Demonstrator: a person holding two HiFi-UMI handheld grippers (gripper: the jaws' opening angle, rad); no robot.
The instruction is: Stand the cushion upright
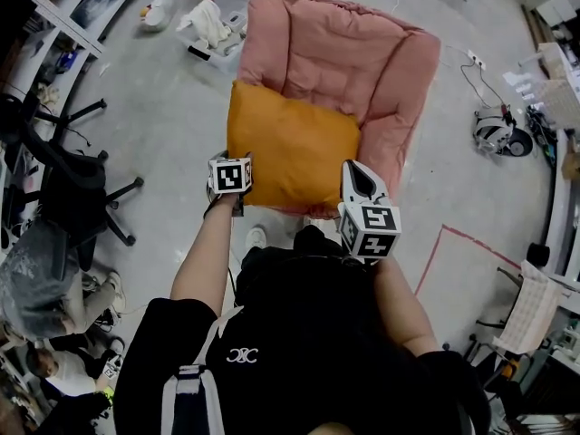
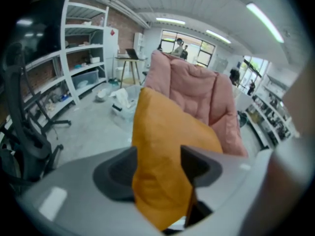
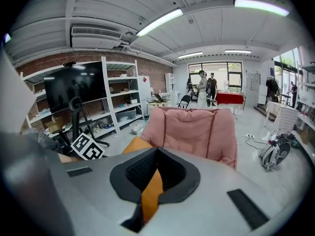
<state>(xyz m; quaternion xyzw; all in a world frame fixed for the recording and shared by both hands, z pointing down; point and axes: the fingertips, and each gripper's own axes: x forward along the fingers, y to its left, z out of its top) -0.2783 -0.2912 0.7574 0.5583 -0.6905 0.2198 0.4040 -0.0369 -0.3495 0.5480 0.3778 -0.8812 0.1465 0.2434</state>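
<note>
An orange cushion (image 1: 290, 148) leans against the seat and back of a pink padded chair (image 1: 344, 53). My left gripper (image 1: 231, 166) is at its lower left corner. In the left gripper view the jaws of the left gripper (image 2: 160, 163) stand wide, with the cushion (image 2: 162, 141) filling the gap between them. My right gripper (image 1: 360, 178) is at the cushion's lower right edge. In the right gripper view the right gripper (image 3: 153, 176) is shut on a thin fold of the cushion (image 3: 150, 193), and the pink chair (image 3: 197, 127) rises behind it.
A black office chair (image 1: 72, 188) stands to the left. A clear plastic box of cloths (image 1: 213, 25) sits on the floor behind the pink chair. A round device with a cable (image 1: 497, 134) lies to the right. Red tape (image 1: 462, 238) marks the floor.
</note>
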